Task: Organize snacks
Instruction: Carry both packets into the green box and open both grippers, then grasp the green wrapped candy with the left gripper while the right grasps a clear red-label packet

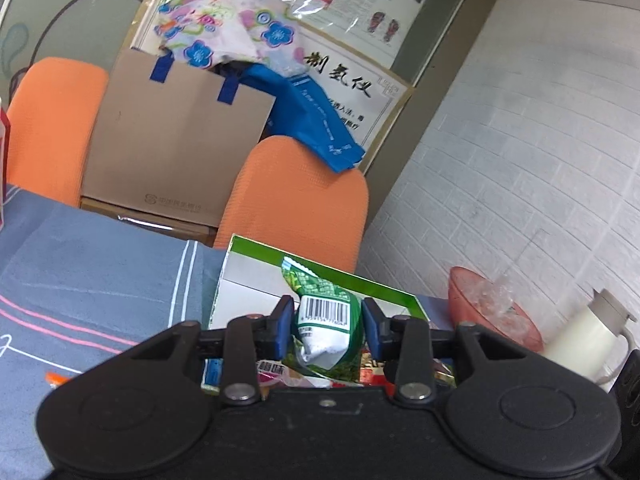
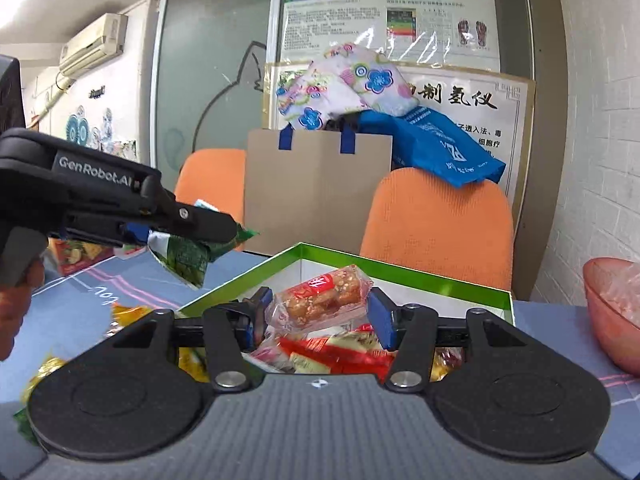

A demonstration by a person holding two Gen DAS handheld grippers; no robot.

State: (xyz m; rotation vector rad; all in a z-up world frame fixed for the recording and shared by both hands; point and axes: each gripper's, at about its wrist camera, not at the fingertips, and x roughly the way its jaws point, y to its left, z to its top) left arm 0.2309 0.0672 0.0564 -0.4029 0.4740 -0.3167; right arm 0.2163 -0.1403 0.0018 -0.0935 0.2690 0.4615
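My left gripper (image 1: pixel 327 322) is shut on a green snack packet (image 1: pixel 325 320) with a barcode, held above the green-rimmed white box (image 1: pixel 376 286). The right wrist view shows that gripper (image 2: pixel 224 232) from the side, with the green packet (image 2: pixel 188 256) hanging left of the box (image 2: pixel 420 276). My right gripper (image 2: pixel 318 310) is shut on a clear-wrapped nut bar (image 2: pixel 320 300) with a red label, held over the box. Several red and yellow snack packets (image 2: pixel 336 354) lie inside the box.
A pink bowl (image 2: pixel 612 312) stands right of the box on the grey-blue tablecloth (image 1: pixel 92 276). A white kettle (image 1: pixel 584 336) stands far right. Loose yellow packets (image 2: pixel 124 312) lie left of the box. Two orange chairs (image 2: pixel 436 224) and a cardboard bag (image 2: pixel 316 192) stand behind.
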